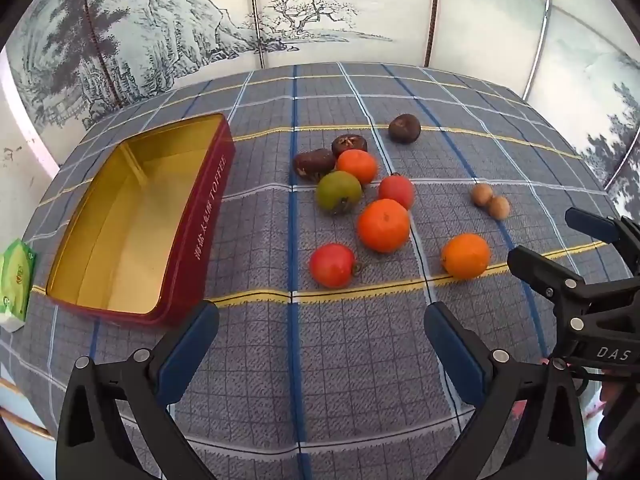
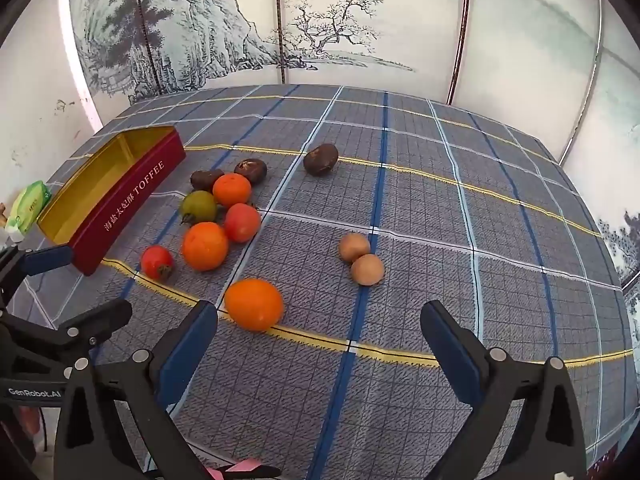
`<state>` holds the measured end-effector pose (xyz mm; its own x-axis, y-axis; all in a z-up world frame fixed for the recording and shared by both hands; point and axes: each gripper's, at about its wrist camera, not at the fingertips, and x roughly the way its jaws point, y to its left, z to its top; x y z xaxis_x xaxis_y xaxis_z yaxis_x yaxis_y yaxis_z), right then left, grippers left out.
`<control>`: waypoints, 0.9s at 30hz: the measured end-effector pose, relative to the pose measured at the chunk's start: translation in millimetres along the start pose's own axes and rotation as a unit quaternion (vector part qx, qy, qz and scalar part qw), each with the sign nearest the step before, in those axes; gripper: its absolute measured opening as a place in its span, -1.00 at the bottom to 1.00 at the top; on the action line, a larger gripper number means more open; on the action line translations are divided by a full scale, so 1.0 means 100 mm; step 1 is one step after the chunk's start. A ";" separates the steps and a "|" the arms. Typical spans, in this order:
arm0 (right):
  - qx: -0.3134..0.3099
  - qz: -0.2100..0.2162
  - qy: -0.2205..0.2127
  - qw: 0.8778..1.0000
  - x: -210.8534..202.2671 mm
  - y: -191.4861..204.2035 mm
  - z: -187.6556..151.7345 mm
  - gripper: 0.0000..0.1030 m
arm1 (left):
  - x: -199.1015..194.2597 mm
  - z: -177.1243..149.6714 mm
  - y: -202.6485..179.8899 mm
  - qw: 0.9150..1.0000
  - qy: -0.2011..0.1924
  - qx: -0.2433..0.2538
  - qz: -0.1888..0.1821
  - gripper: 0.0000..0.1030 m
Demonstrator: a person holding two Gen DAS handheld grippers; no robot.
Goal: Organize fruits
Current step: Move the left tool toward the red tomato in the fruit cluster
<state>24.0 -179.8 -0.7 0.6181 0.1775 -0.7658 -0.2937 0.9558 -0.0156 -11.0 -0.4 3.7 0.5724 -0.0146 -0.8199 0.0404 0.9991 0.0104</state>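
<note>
An empty red toffee tin (image 1: pixel 208 216) (image 2: pixel 132 204) with a gold inside lies open at the left. To its right sit three oranges; the nearest orange (image 1: pixel 466 256) (image 2: pixel 254 304) lies apart from the cluster. A red fruit (image 1: pixel 332 265) (image 2: pixel 157 262), a second red one (image 1: pixel 396 191), a green one (image 1: pixel 338 191) and three dark brown fruits, one apart (image 1: pixel 404 128), lie around them. Two small tan fruits (image 1: pixel 490 201) (image 2: pixel 360 258) touch each other. My left gripper (image 1: pixel 320 312) (image 2: pixel 94 280) and right gripper (image 2: pixel 320 312) (image 1: pixel 544 236) hover open and hold nothing.
A blue plaid cloth (image 1: pixel 320 380) covers the table. A green tissue packet (image 1: pixel 18 276) (image 2: pixel 30 204) lies left of the tin at the table's edge. A folding screen with an ink landscape (image 1: pixel 320 12) stands behind the table.
</note>
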 end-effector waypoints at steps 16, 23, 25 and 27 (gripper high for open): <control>0.000 0.009 0.006 1.000 -0.01 0.15 -0.03 0.96 | -0.01 -0.07 0.09 1.000 0.005 -0.007 -0.003 0.97; -0.002 0.014 0.005 1.000 0.03 0.18 -0.03 0.96 | 0.02 -0.04 0.17 1.000 0.012 -0.025 -0.007 0.86; 0.001 0.017 0.006 1.000 0.05 0.19 -0.06 0.96 | 0.05 -0.04 0.20 0.999 0.020 -0.033 -0.010 0.82; 0.002 0.018 0.007 1.000 0.07 0.19 -0.06 0.96 | 0.06 -0.05 0.22 0.999 0.021 -0.037 -0.007 0.82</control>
<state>18.0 -161.5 -10.1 0.5964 0.2089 -0.7750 -0.3137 0.9494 0.0145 -10.3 21.7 -4.0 0.5367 -0.0285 -0.8433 -0.0129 0.9990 -0.0419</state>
